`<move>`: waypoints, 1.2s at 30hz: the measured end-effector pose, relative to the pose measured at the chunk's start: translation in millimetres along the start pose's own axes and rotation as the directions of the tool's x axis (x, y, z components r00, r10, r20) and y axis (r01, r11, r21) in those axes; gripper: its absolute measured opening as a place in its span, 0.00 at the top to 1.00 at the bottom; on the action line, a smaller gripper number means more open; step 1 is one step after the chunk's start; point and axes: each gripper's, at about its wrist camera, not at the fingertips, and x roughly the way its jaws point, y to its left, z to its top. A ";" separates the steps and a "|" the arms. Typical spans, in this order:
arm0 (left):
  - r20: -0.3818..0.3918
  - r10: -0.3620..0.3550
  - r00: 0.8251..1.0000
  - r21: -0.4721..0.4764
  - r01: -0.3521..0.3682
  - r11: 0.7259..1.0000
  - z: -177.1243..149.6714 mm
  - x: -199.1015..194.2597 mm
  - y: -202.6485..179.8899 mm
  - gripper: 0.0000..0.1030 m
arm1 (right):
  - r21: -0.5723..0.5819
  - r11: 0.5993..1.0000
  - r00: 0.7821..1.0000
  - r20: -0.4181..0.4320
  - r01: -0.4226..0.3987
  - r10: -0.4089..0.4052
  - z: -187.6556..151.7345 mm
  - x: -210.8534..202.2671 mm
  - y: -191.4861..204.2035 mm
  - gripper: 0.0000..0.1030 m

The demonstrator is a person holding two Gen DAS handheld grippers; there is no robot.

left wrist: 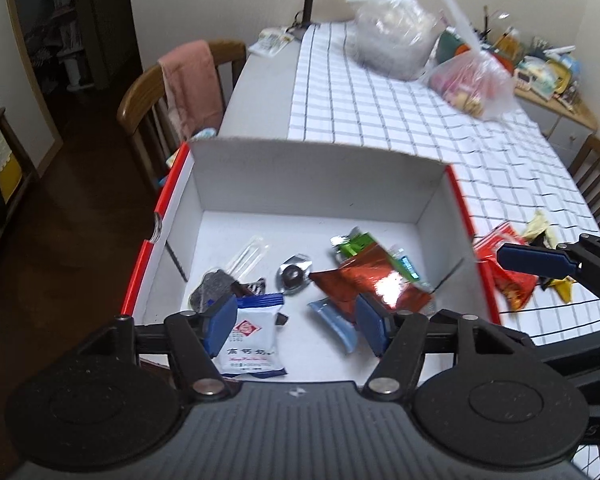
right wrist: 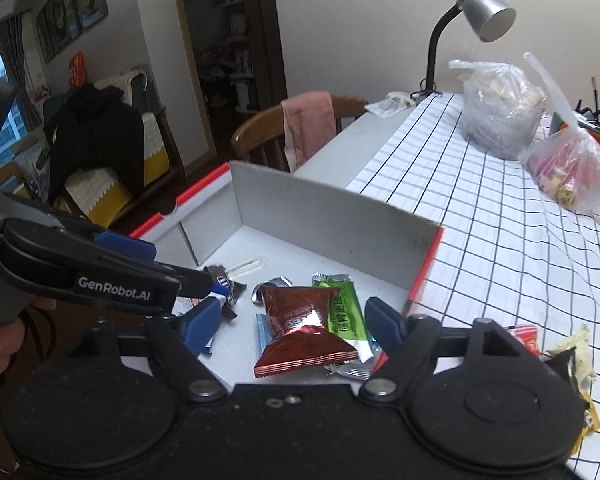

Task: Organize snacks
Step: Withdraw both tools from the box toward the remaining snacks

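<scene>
A long table point(left wrist: 260, 92) under a white grid-checked cloth point(left wrist: 400, 112) ran away from both cameras; at its near end sat an open white cardboard box with red edges point(left wrist: 316, 168), its tall back wall standing across the table's length; a wooden chair point(right wrist: 260, 132) draped with a pink towel point(right wrist: 308, 124) stood at the table's left side; at the far end stood a grey desk lamp point(right wrist: 480, 12), a cloudy plastic bag point(right wrist: 500, 116) and, beside it, a clear bag of sweets point(right wrist: 572, 168).

The left gripper point(left wrist: 296, 316) hung over the box's near edge, its blue pads spread wide and gripping nothing; the right gripper point(right wrist: 296, 322) hovered over the same box, likewise parted and empty, the dark red packet lying in the gap between its fingers without being pinched.

Inside the box the snacks lay loose on the floor; the dark red foil packet point(right wrist: 304, 332) rested near the right wall, its long axis running toward the back wall, the narrow crimped end pointing away and the broad end nearest the right wrist camera; a green bar wrapper point(right wrist: 346, 308) lay just beside it on the right, roughly parallel; a white and blue sachet point(left wrist: 252, 340) lay at the near left, printed face up; a small silver foil sweet point(left wrist: 294, 274) sat mid-floor; outside the box, red and yellow wrappers point(left wrist: 512, 280) lay on the cloth to its right.
</scene>
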 end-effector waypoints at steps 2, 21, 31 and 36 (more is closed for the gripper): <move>0.019 -0.019 1.000 0.007 0.019 1.000 -1.6 -8.1 -5.8 0.35 | 0.016 1.000 1.000 0.017 -0.002 0.002 -0.7 -9.7 -4.7 0.19; 0.126 -0.156 0.980 0.065 0.149 0.987 -14.8 -39.5 -78.7 0.20 | 0.146 0.989 0.991 0.121 0.029 -0.047 -38.3 -90.2 -76.2 0.01; 0.110 -0.211 0.971 0.048 0.207 0.977 -10.6 -22.2 -135.2 0.10 | 0.200 0.974 0.987 0.092 0.109 -0.129 -71.8 -114.0 -134.9 0.01; 0.107 -0.206 0.973 0.026 0.205 0.978 -7.3 -6.6 -169.8 0.06 | 0.195 0.969 0.984 0.060 0.154 -0.168 -87.4 -115.2 -165.5 0.01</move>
